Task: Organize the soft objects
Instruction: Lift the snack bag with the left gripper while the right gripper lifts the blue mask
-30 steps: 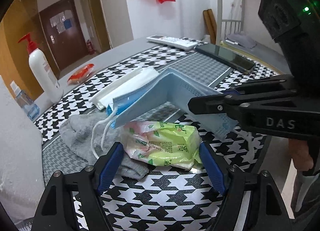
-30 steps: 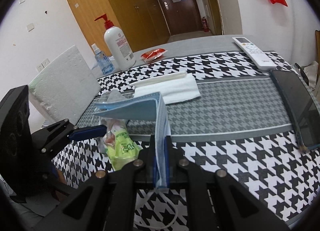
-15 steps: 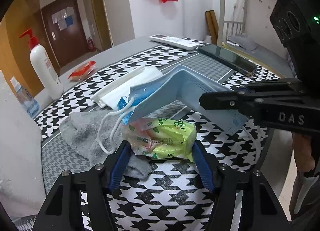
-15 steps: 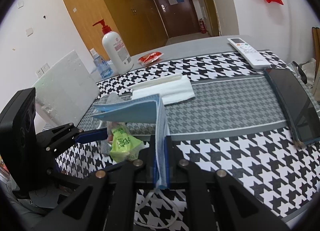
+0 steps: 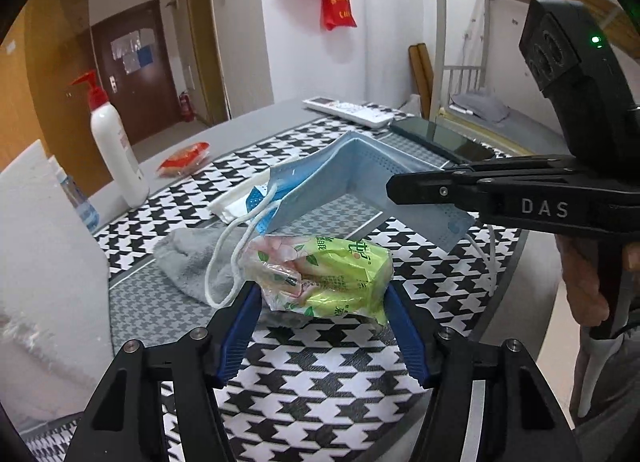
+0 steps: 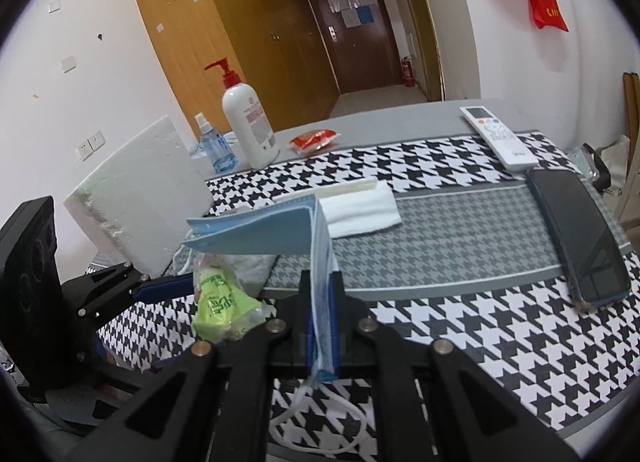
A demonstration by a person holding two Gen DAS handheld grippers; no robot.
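My left gripper [image 5: 322,298] is shut on a green tissue pack [image 5: 324,270] and holds it above the houndstooth table; the pack also shows in the right wrist view [image 6: 220,302]. My right gripper [image 6: 321,294] is shut on a blue face mask [image 6: 264,230], bent and hanging over the pack; in the left wrist view the mask [image 5: 344,178] hangs from the right gripper [image 5: 394,190]. A grey sock [image 5: 192,258] lies under them. A folded white cloth [image 6: 360,210] lies further back.
A lotion pump bottle [image 6: 250,130], a small blue bottle [image 6: 214,146] and a white foam block [image 6: 140,190] stand at the left. A red packet [image 6: 314,140], a remote [image 6: 498,138] and a dark phone [image 6: 580,242] lie on the table [image 6: 460,322].
My left gripper closed on the tissue pack and lifted it off the table. My right gripper also rose with the mask.
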